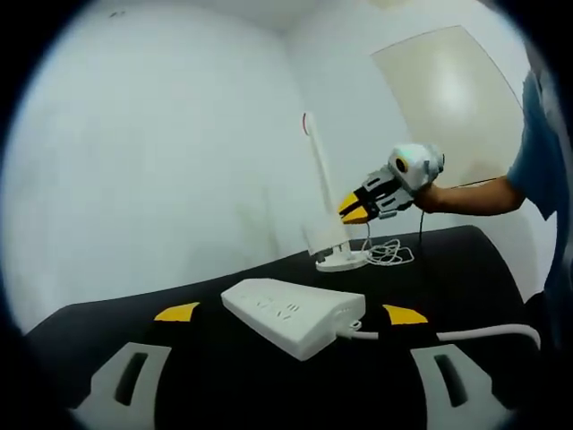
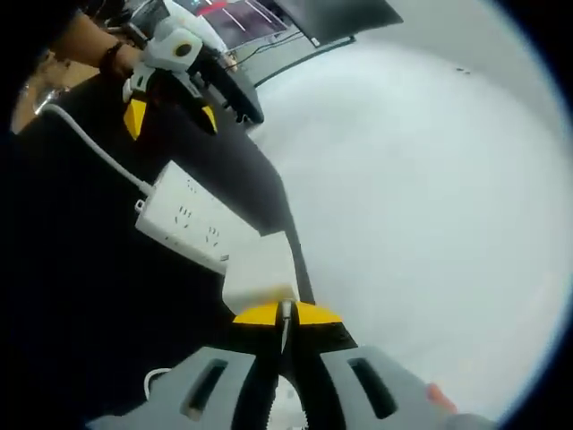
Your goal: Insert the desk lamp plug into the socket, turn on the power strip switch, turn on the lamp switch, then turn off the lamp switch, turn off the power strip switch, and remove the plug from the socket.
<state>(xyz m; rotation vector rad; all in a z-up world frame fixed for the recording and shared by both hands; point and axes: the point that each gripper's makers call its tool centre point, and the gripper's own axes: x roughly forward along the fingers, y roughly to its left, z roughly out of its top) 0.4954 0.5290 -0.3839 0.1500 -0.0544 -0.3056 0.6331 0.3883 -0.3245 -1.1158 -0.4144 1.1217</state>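
Note:
A white power strip [image 1: 309, 330] lies on the black table [image 1: 466, 269], its sockets facing up. My left gripper [image 1: 290, 313] is open, with its jaws wide on either side of the strip and short of it. Farther back stands the white desk lamp [image 1: 324, 193], and its coiled cord [image 1: 389, 253] lies beside the base. My right gripper [image 1: 352, 211], held by a hand, is at the lamp's thin stem [image 2: 285, 324]. In the right gripper view my right gripper [image 2: 293, 313] is shut on that stem, with a blurred white lamp part [image 2: 260, 273] just ahead. The power strip [image 2: 192, 224] and my left gripper [image 2: 172, 116] lie beyond.
The strip's own white cable [image 1: 466, 335] runs off to the right across the table. White walls [image 1: 161, 161] stand close behind the table. A person's arm and blue sleeve [image 1: 537, 161] are at the right. Dark furniture [image 2: 295, 22] stands in the background.

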